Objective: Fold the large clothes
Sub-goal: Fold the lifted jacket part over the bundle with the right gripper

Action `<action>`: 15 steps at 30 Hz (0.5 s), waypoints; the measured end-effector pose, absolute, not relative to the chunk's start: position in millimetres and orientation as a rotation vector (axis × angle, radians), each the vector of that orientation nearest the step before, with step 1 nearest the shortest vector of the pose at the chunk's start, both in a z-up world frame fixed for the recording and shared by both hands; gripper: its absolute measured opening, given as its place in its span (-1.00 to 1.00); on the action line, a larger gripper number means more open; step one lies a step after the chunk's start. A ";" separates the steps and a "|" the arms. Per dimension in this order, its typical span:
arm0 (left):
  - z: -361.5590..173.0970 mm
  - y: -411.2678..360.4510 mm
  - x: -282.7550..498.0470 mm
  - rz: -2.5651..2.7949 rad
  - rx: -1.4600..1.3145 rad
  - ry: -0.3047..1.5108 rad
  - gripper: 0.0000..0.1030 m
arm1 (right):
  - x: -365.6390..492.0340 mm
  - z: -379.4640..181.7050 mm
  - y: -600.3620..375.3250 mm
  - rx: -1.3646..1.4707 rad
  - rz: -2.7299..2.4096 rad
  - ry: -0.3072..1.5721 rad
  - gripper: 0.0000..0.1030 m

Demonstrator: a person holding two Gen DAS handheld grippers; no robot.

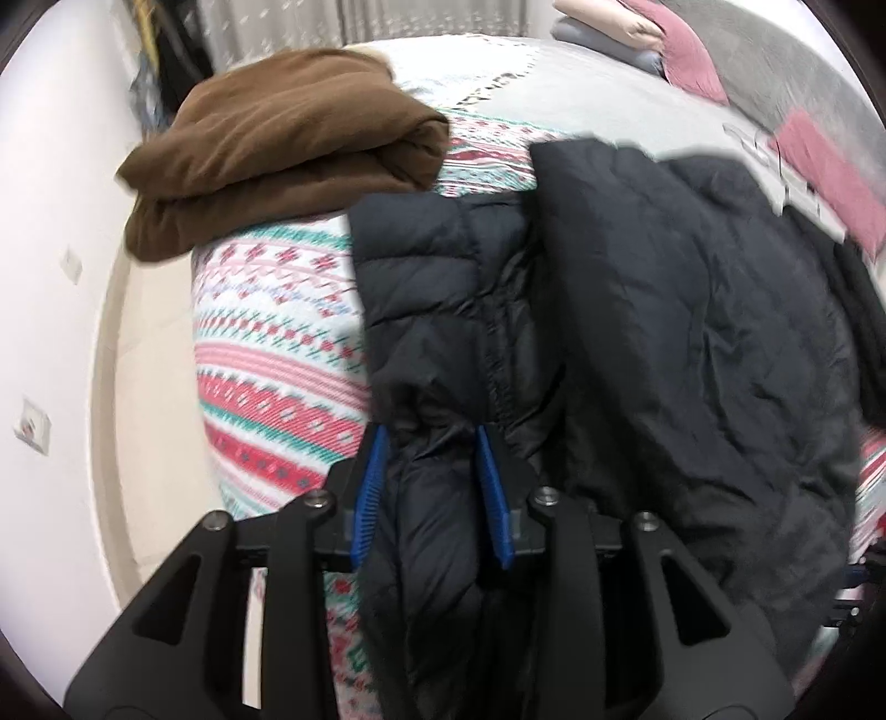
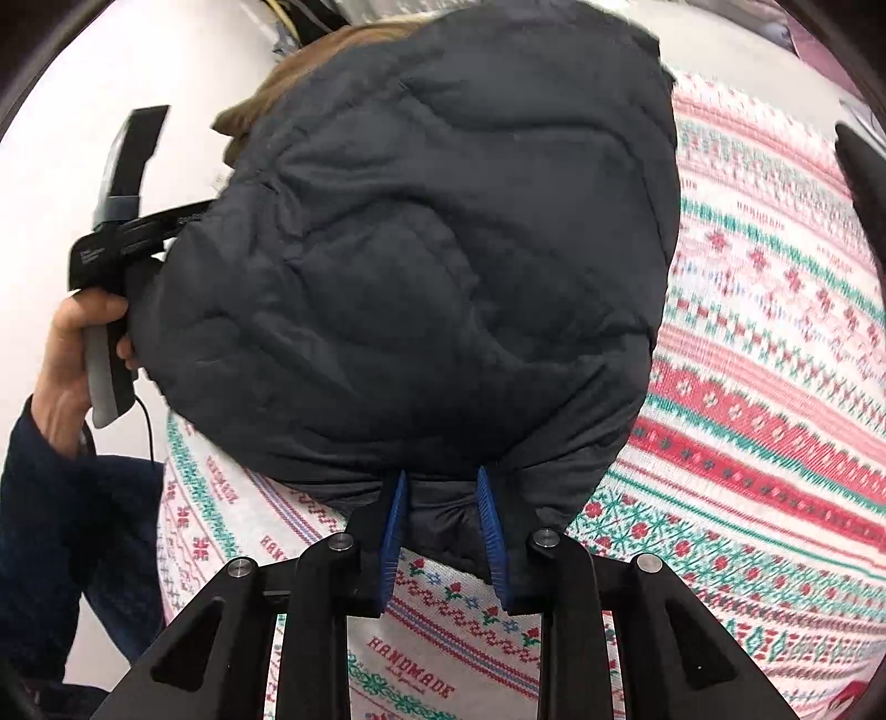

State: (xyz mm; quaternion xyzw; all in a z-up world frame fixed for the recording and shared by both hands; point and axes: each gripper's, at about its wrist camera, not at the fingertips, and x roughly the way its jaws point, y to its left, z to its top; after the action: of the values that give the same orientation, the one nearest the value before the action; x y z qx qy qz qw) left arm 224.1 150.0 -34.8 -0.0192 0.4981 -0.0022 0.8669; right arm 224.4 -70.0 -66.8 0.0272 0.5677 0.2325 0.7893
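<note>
A black quilted jacket (image 1: pixel 664 332) lies across a bed with a red, green and white patterned cover (image 1: pixel 277 343). My left gripper (image 1: pixel 429 437) is shut on a puckered fold of it at the bed's near edge, the blue pads pressing on both sides. In the right wrist view the jacket (image 2: pixel 415 249) bulges up in front of the camera. My right gripper (image 2: pixel 443 476) is shut on its lower hem, with fabric bunched between the pads. A person's hand (image 2: pixel 72 343) holds the other gripper's handle at the left; its fingers are hidden behind the jacket.
A folded brown blanket (image 1: pixel 277 149) sits on the bed's far left corner. Pillows (image 1: pixel 626 27) and a pink cloth (image 1: pixel 830 171) lie at the back right. A white wall (image 1: pixel 44 249) and a strip of pale floor (image 1: pixel 144 387) run along the bed's left side.
</note>
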 end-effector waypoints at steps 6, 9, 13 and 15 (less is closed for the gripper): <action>-21.4 199.9 182.5 -0.158 -0.370 1.075 0.15 | 205.5 -27.9 -78.5 0.067 0.543 1.045 -0.45; -24.5 212.8 161.3 -0.223 -0.481 1.082 0.16 | 196.2 -15.6 -72.4 -0.006 0.547 0.975 -0.45; -36.2 209.1 142.9 -0.263 -0.520 1.118 0.16 | 178.7 -7.4 -31.9 -0.196 0.550 0.867 -0.34; -39.4 207.0 137.8 -0.275 -0.518 1.129 0.16 | 165.5 -8.6 2.8 -0.328 0.580 0.810 -0.23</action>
State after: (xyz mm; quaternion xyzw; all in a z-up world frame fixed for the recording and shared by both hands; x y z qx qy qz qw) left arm 137.8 207.0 -39.4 -0.2418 0.5273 -0.1282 0.8044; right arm 165.5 2.8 -8.6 -0.1566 0.3869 0.2769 0.8655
